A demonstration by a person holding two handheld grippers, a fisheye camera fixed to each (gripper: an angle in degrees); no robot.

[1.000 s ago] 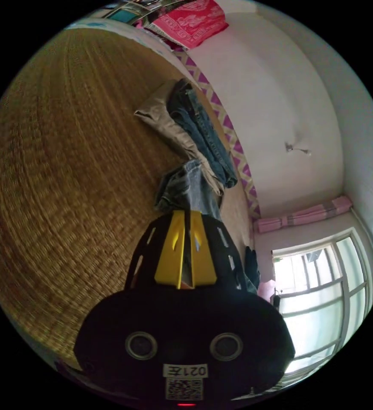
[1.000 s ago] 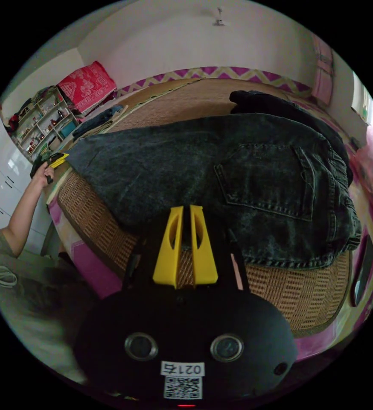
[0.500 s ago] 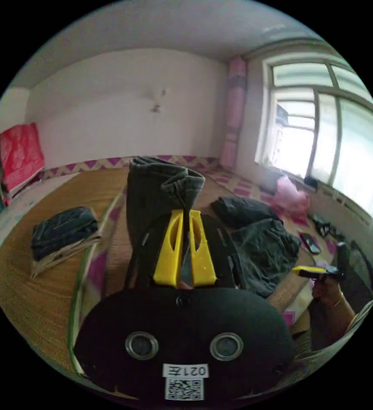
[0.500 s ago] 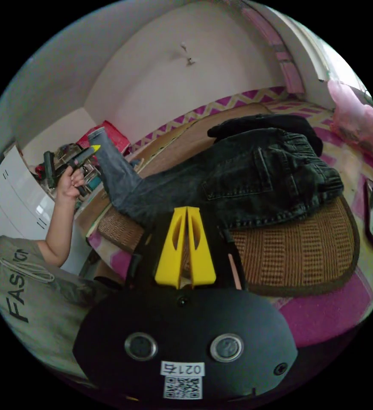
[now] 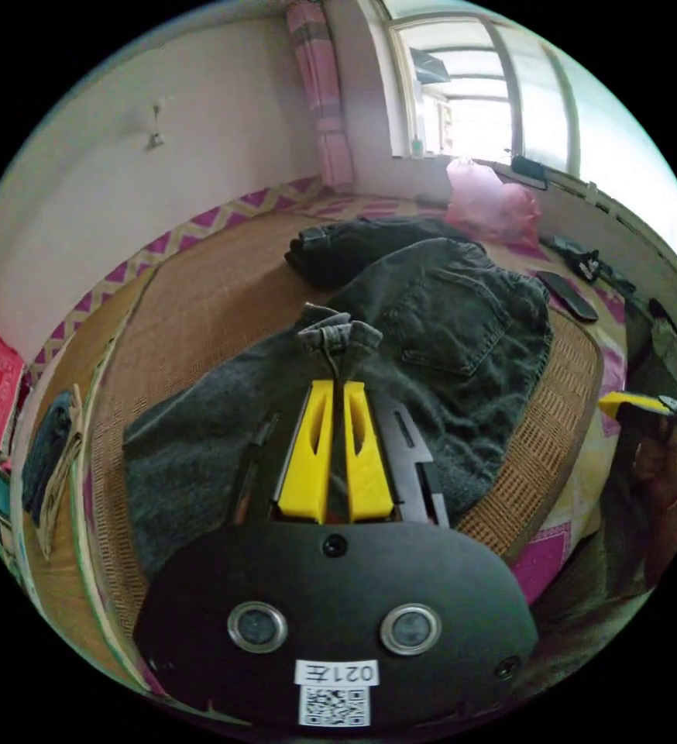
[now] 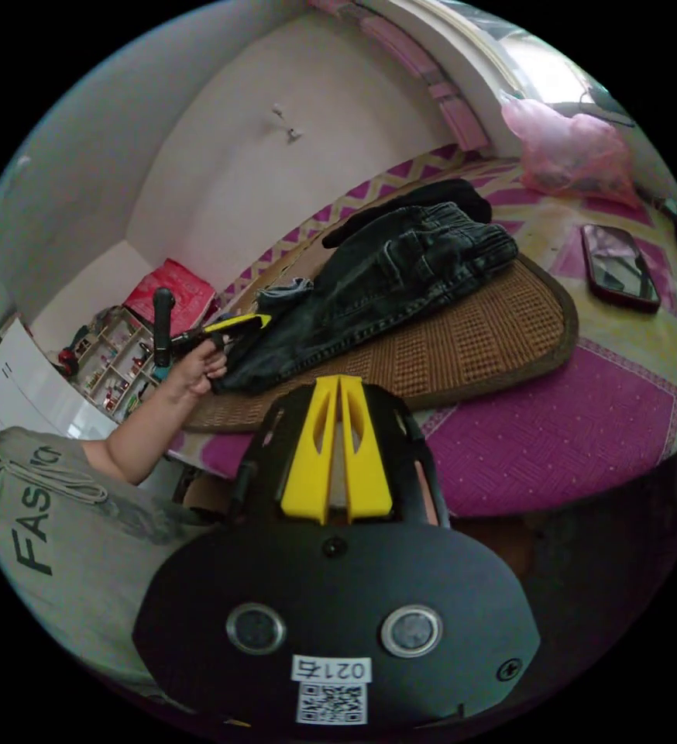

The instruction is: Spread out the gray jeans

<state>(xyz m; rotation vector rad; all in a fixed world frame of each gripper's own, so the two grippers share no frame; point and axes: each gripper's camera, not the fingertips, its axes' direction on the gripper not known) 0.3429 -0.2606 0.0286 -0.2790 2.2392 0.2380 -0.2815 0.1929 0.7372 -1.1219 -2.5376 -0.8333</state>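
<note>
Jeans (image 5: 431, 341), gray and dark-washed, lie across a woven mat (image 5: 199, 294) on a raised bed, seat and back pocket turned up. One leg end is bunched and lifted just ahead of the left gripper (image 5: 337, 387). The yellow jaws of that gripper are pressed nearly together, with the hem cuff gathered at their tips. The pinch appears to carry the cuff, which would explain why the cuff stands up from the mat instead of lying flat.

Judged purpose of the hold: lifting one leg end lets the person draw that leg out straight, away from the waistband. The waistband lies on the mat at the far end from the left gripper and serves as an anchor.

The right gripper (image 6: 337, 387) is held back from the bed edge, well apart from the jeans. Its jaws are pressed together with no cloth between them. It appears to be waiting, free to take a second hold.

Differences between the views:
- The left gripper view gives the cuff close up, plus a second dark garment (image 5: 354, 240) beyond the jeans, a folded stack (image 5: 48, 457) off to the left, and the right gripper at the right rim, its jaw state unreadable there.
- The right gripper view gives the whole layout from the side: the person's hand (image 6: 199, 368) holding the left gripper at the leg end, the gathered waistband (image 6: 455, 240), a phone (image 6: 617, 267) on the pink cover and a pink bag (image 6: 571, 151) near the window.
</note>
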